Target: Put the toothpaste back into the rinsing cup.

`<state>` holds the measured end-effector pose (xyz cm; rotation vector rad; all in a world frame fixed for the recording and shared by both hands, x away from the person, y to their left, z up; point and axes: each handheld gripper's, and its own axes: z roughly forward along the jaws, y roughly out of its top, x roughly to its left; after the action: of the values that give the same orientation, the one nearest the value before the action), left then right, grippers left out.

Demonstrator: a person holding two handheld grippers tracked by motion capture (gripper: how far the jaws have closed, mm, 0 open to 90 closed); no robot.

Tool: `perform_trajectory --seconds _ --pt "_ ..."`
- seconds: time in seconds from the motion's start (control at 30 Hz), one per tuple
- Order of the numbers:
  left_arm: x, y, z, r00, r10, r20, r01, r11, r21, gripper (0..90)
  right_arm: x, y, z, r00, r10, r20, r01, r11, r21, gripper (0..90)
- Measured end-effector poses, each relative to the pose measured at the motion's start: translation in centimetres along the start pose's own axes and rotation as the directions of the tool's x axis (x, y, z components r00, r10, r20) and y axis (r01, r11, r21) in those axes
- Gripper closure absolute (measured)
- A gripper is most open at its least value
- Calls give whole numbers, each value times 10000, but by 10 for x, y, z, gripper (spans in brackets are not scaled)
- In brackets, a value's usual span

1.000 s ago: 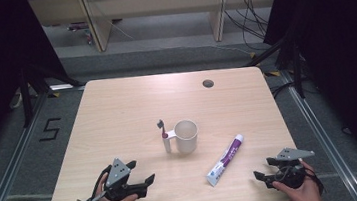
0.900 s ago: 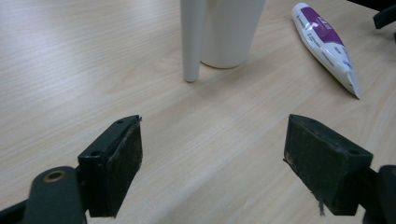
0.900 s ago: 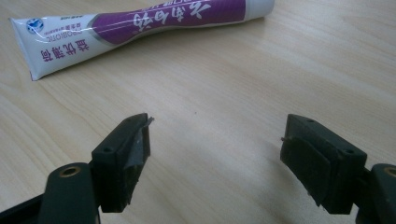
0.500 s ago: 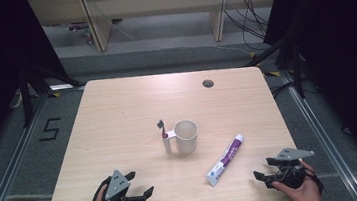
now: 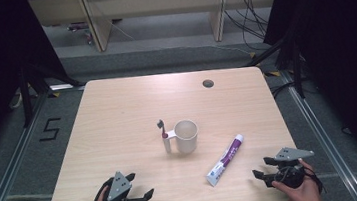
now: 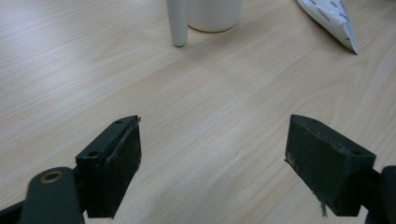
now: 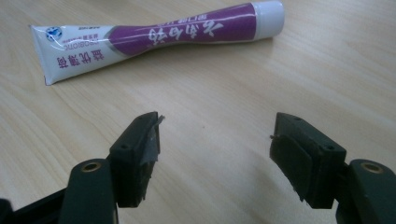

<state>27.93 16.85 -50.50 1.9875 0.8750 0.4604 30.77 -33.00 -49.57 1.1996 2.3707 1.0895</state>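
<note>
A white cup stands near the table's middle, with a toothbrush upright in the holder at its left side. A white and purple toothpaste tube lies flat to the right of the cup, cap pointing away. My left gripper rests open at the front left edge, empty; its own view has the cup's base and the tube's crimped end far ahead. My right gripper sits open at the front right, empty, with the tube lying crosswise just beyond its jaws.
The wooden table has a round cable hole near its far right corner. Shelving legs and cables stand on the floor behind the table. A floor mark reading 5 lies to the left.
My left gripper has drawn back toward the front edge of the table and slightly right. The right gripper, cup and tube have stayed put.
</note>
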Motion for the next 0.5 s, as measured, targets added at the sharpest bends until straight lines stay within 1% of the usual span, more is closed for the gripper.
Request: perform_trajectory --seconds 0.03,0.07,0.1,0.13,0.17,0.2,0.23,0.27,0.3,0.33,0.37,0.4,0.43,0.47,0.5 --pt "-1 0 0 10000 -78 41 78 10000 14 180 3 1 -1 9999 162 43 -163 9998 76 346" --pt "-1 0 1 10000 -5 81 5 10000 20 180 1 3 0 9994 -317 118 317 9995 -11 372" --pt "-2 0 1 9999 -20 108 20 10000 70 180 2 4 1 9996 -266 -47 266 9996 -55 380" --pt "-3 -1 1 9999 -49 145 49 10000 -33 180 3 7 1 9994 -353 -41 354 9994 45 389" --pt "-3 0 1 9999 28 153 -28 10000 41 180 1 8 2 9976 -695 -24 695 9975 -122 410" --pt "-4 0 1 9999 24 169 -24 10000 55 180 3 10 1 9978 -664 5 664 9977 -146 438" --pt "-4 1 1 9998 85 184 -87 9999 61 180 4 12 1 9978 -644 -124 642 9978 -133 498" --pt "-4 1 1 9998 20 178 -19 10000 -16 180 6 16 0 9955 -947 -61 945 9949 -347 603" --pt "-4 1 1 9998 107 182 -108 9999 38 180 6 16 0 9955 -947 -61 945 9949 -347 603" --pt "-4 1 1 9998 91 184 -91 10000 19 181 6 19 0 9941 -1081 -36 1079 9935 -376 640" --pt "-3 0 0 9998 135 173 -137 9999 106 181 6 21 0 9927 -1209 47 1209 9915 -472 678" --pt "-4 0 0 9999 44 151 -46 9999 101 181 6 26 0 9905 -1368 124 1373 9888 -579 718" --pt "-4 0 1 9999 60 153 -62 9999 87 181 6 28 1 9881 -1530 130 1535 9866 -560 735" --pt "-3 0 1 9999 107 129 -108 9999 72 182 6 30 3 9873 -1584 94 1587 9856 -585 760" --pt "-3 0 1 9999 69 148 -70 10000 53 182 5 33 5 9843 -1760 155 1767 9825 -591 787"
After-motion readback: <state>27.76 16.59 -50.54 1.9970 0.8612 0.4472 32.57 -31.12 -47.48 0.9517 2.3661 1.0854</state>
